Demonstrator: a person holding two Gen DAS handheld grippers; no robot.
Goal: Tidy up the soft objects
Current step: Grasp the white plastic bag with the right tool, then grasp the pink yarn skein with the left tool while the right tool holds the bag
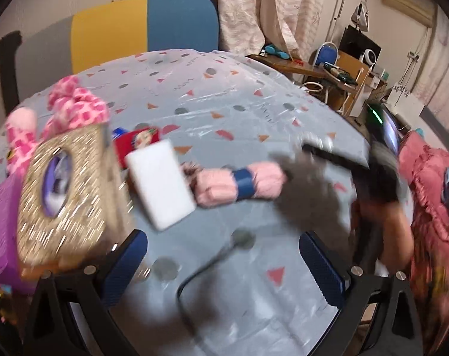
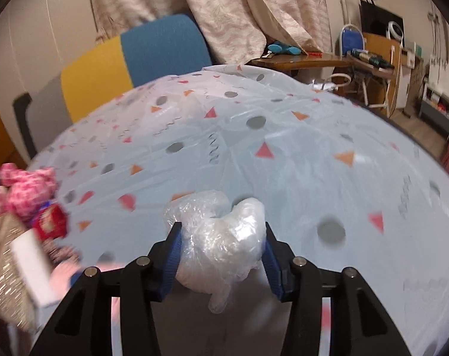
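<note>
My right gripper (image 2: 223, 252) is shut on a crumpled clear plastic bag with something white and soft inside (image 2: 221, 237); both blue pads press its sides just above the patterned tablecloth (image 2: 284, 136). My left gripper (image 1: 223, 237) stands open over the cloth with nothing between its fingers. Ahead of it lie a white foam block (image 1: 160, 184), a pink roll with a blue band (image 1: 242, 184) and a red soft item (image 1: 135, 145). A glittery gold box (image 1: 64, 195) and a pink checked plush (image 1: 76, 106) sit at the left. The right gripper (image 1: 319, 163) shows blurred at the right.
A yellow and blue chair (image 1: 144, 29) stands behind the table. A cluttered wooden desk (image 1: 328, 71) is at the back right. Pink clothing (image 1: 429, 184) hangs off the table's right edge. A dark cable (image 1: 200, 270) lies on the cloth near my left gripper.
</note>
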